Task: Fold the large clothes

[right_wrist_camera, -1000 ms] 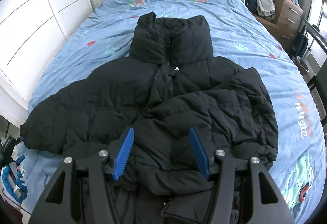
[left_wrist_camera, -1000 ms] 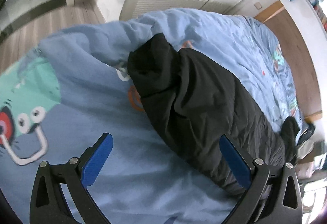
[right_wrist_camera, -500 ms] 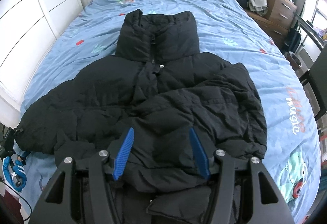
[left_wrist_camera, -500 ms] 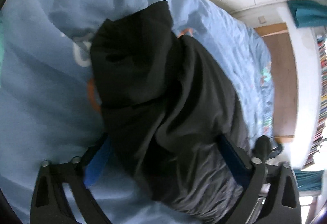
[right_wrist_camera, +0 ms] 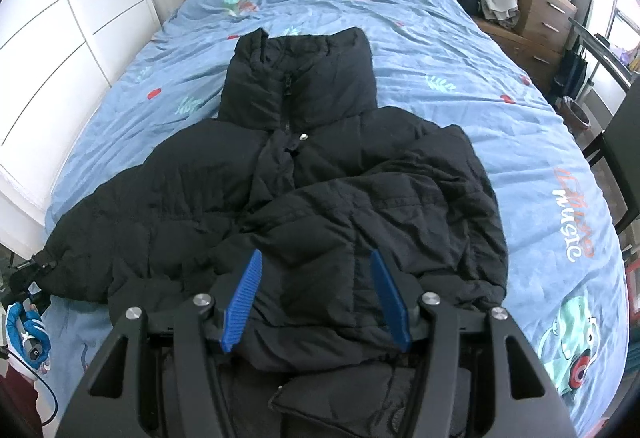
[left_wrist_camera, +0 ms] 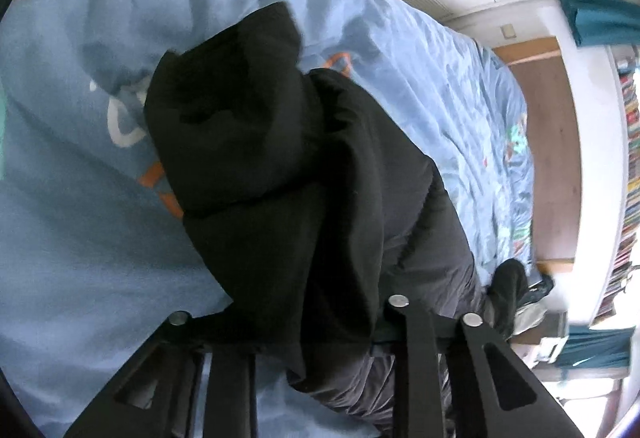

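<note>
Across the blue bed (right_wrist_camera: 500, 50) lies a black puffer jacket (right_wrist_camera: 304, 174), collar toward twelve o'clock. Left gripper (left_wrist_camera: 304, 322) seems pinched on its sleeve (left_wrist_camera: 240, 126), fingertips buried in fabric. Right gripper (right_wrist_camera: 316, 298) hangs spread above the hem. Bulky, soft and probably slippery; best grasped at cuffs or seams.

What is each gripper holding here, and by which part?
The left gripper is shut on the black jacket, gripping its outstretched sleeve. The right gripper is open above the jacket, holding nothing.
</note>
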Available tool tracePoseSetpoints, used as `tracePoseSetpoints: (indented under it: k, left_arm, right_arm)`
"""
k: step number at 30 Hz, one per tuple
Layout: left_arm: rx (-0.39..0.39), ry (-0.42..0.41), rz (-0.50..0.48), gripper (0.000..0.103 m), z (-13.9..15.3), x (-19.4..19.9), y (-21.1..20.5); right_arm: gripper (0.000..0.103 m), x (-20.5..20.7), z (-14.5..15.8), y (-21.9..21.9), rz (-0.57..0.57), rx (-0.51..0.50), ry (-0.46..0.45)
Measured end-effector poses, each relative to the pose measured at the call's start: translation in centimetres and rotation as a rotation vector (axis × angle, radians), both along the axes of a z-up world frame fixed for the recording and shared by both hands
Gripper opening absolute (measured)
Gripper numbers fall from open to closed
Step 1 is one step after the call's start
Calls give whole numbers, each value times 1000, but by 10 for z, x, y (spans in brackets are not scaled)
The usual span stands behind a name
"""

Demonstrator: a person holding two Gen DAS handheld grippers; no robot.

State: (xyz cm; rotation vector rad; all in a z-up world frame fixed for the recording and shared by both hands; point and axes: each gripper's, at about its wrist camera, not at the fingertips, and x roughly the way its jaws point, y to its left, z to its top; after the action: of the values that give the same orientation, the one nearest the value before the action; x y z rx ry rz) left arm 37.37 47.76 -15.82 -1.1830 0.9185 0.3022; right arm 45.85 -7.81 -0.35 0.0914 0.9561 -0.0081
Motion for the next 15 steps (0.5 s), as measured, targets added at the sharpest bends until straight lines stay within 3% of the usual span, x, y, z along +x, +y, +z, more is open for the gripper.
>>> tracePoseSetpoints:
  k: [4,15]
  left_arm:
    - [62,25,-24,22,14,4,-6]
    - [71,40,-18,14,33,5,-17]
  right_arm:
    - [55,-8,10,-19,-22,14,-18]
    - [55,-35,25,-77,-106,37,-46]
